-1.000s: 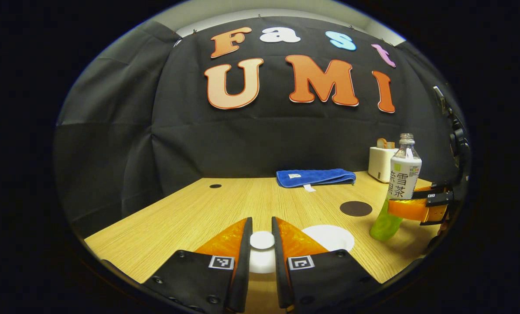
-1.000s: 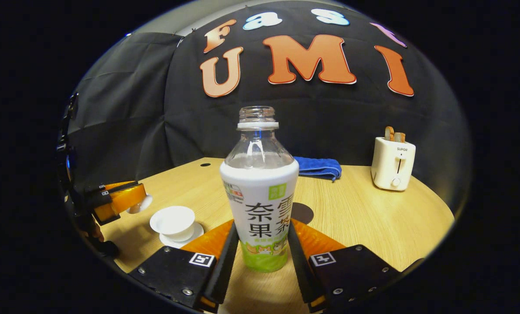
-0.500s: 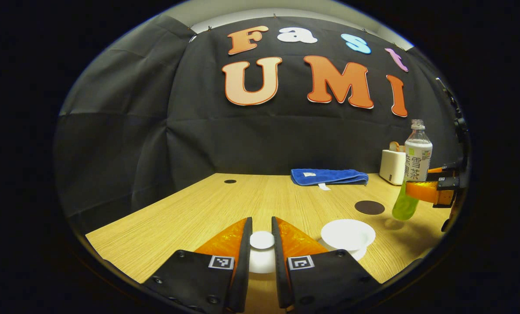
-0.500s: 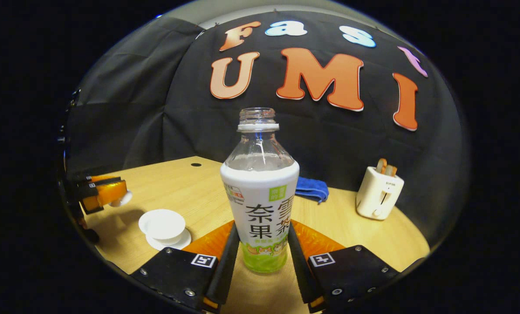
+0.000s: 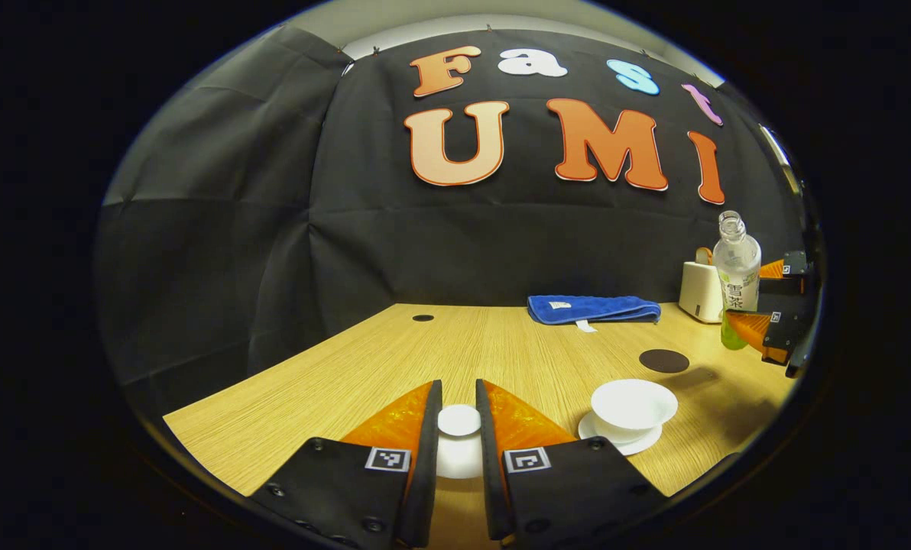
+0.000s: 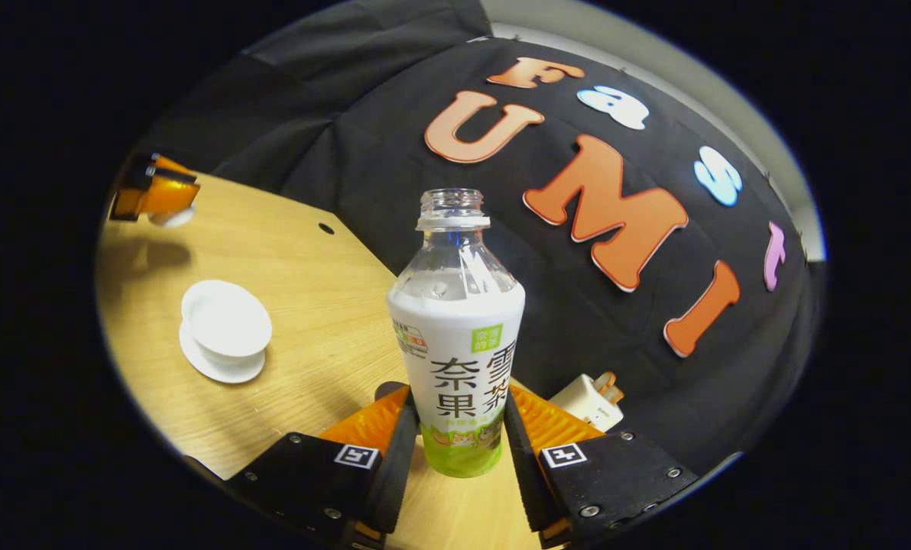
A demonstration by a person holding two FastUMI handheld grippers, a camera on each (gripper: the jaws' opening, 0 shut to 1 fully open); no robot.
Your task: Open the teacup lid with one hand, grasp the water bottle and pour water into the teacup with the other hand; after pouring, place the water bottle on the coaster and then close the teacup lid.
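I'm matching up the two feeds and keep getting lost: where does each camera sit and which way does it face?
Left gripper view: rides the left gripper, looking level across the table; its fingers clamp the teacup lid.
Right gripper view: rides the right gripper, rolled sideways; its fingers clamp the water bottle.
Shared: teacup, toaster, bottle, and each other's gripper.

We've got a wood-grain table (image 5: 455, 351) with a folded blue towel (image 5: 593, 308) lying at the back edge. A white toaster (image 5: 699, 290) with bread in its slots stands off to the towel's right. There's a small dark hole (image 5: 423, 318) near the table's far-left corner.
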